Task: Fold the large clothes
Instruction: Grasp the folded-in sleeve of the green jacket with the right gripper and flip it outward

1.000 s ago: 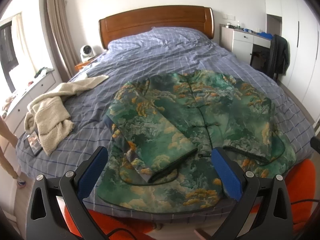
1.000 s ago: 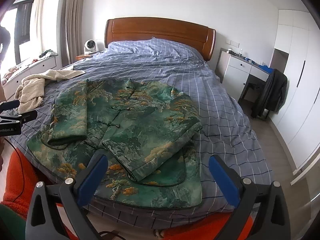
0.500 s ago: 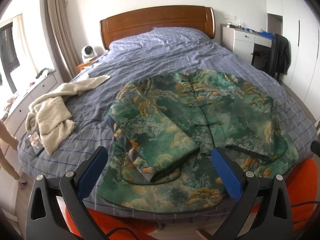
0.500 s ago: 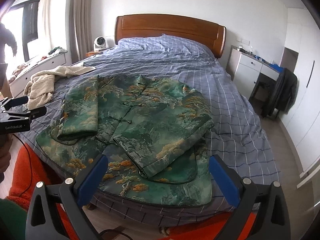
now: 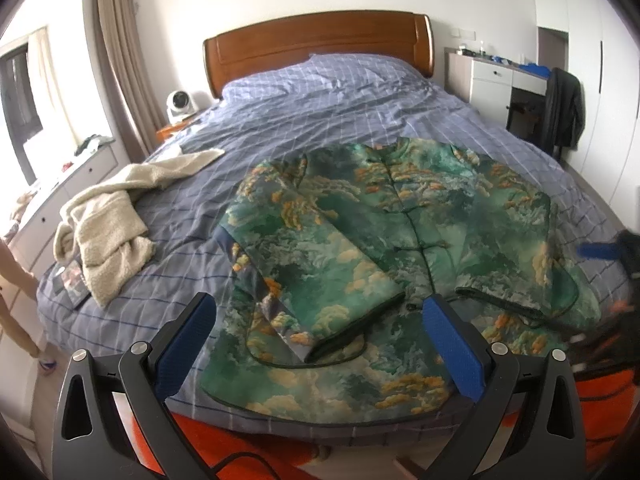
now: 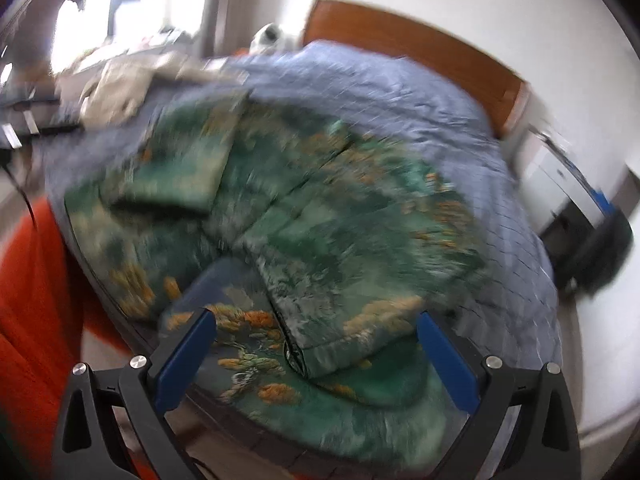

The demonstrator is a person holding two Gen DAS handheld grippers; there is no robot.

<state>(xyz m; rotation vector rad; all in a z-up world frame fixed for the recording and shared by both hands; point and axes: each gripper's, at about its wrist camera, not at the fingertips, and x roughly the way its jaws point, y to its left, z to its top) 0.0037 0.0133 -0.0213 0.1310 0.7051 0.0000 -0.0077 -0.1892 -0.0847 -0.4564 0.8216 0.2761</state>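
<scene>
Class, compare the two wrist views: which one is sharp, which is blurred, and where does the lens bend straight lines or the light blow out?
Left wrist view: sharp; the green jacket reads clearly, though the fisheye bows the headboard and the window is bright. Right wrist view: heavy motion blur smears the jacket and bed; the window is blown out white.

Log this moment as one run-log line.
step: fold jacket | green jacket: flat on bed, both sleeves folded in | left tongs: open, empty | right tongs: open, empty, over hem, view blurred

green printed jacket — flat on bed, sleeves folded inward
</scene>
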